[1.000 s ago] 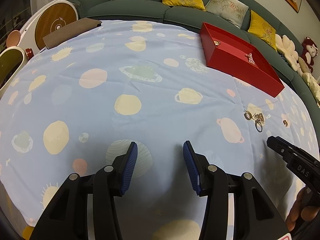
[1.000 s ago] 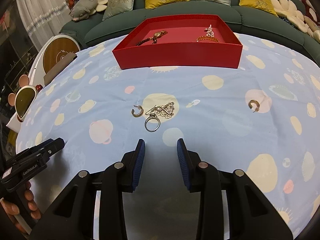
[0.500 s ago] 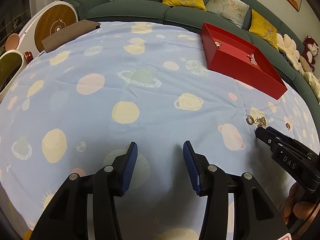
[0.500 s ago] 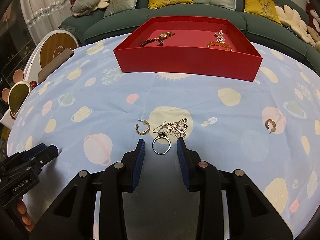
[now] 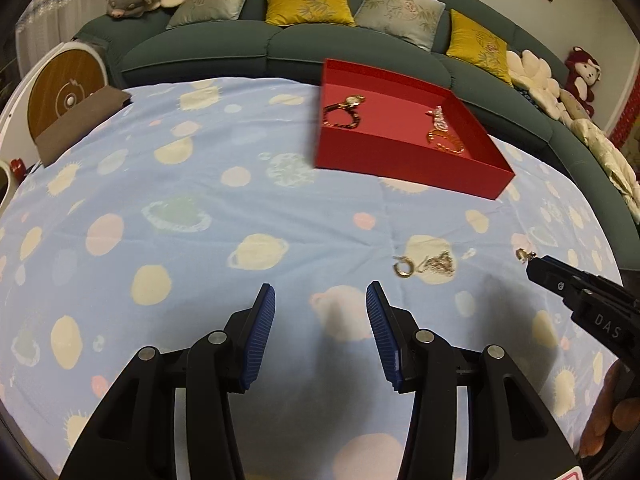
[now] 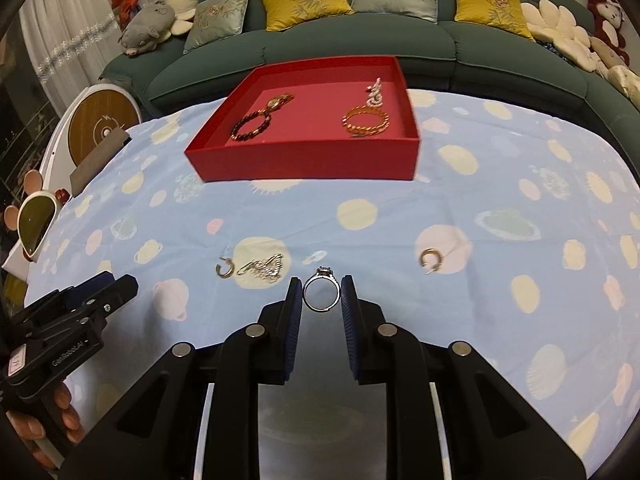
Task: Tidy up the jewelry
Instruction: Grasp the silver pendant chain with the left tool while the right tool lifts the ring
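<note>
The right claw (image 6: 321, 294) is closing, its blue pads pressed on either side of a silver ring (image 6: 321, 289) that stands upright between them, stone uppermost, clear of the blue planet-print cloth (image 6: 400, 208) covering the tabletop. The red tray (image 6: 304, 160) sits on the far side of the ring, towards the green sofa (image 6: 460, 44); inside it lie a dark beaded bracelet with a watch (image 6: 256, 120) on its left and a gold bangle (image 6: 366, 122) with a sparkly clip (image 6: 375, 94) on its right. On the cloth just left of the ring are a tangled chain piece (image 6: 262, 267) and a gold hoop earring (image 6: 225, 269); a second hoop earring (image 6: 430, 259) lies to its right. The left claw (image 5: 320, 312) is released, half spread, with nothing between its pads.
</note>
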Available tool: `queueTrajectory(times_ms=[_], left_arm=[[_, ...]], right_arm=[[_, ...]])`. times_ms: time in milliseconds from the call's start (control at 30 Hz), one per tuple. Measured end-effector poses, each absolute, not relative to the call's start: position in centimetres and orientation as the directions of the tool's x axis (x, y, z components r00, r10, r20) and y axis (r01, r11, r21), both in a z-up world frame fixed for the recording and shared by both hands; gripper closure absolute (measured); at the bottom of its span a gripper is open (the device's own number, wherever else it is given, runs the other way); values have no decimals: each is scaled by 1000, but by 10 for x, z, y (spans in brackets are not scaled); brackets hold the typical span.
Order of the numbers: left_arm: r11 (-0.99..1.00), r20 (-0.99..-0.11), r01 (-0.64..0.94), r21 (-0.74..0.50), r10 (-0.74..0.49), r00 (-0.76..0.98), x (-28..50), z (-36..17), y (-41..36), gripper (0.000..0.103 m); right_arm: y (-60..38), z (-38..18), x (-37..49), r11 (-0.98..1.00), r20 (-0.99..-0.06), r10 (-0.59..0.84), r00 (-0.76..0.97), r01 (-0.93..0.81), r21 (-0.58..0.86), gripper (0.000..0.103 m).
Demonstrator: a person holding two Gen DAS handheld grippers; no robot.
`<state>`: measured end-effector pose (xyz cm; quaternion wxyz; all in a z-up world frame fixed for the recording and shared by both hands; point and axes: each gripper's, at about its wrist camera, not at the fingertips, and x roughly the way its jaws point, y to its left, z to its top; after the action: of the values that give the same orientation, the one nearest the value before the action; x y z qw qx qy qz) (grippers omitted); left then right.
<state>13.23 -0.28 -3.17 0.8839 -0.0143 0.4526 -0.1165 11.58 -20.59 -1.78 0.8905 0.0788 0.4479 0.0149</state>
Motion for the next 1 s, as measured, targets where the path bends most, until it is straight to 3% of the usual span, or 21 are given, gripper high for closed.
queueTrajectory(times_ms=[167,533,600,667,700,1000], left_arm=[[953,-794,284,-109,-255,551,141,-31,-53,57],[906,-797,423,4,-252,548,161,-55,-115,57],[893,-805,449,31,-244,541,163,-62,-120,61],[882,-815,469,39,-243,526,164,-69,-123,78],[878,-821,477,39,-244,516,164,-73,-123,82],[874,-798,483,52,-254,546,157,-75,-122,87]], right_arm=[[-250,10,98,986,-772,56,633,88,143,84],[-289,2,86,951,-756,88,649,170,257,84],[-291,1,89,943,-756,106,645,175,282,84],[-291,0,90,942,-756,112,645,174,288,84],[-290,0,90,942,-755,114,646,171,289,84],[-285,-2,91,940,-756,129,642,164,300,84]])
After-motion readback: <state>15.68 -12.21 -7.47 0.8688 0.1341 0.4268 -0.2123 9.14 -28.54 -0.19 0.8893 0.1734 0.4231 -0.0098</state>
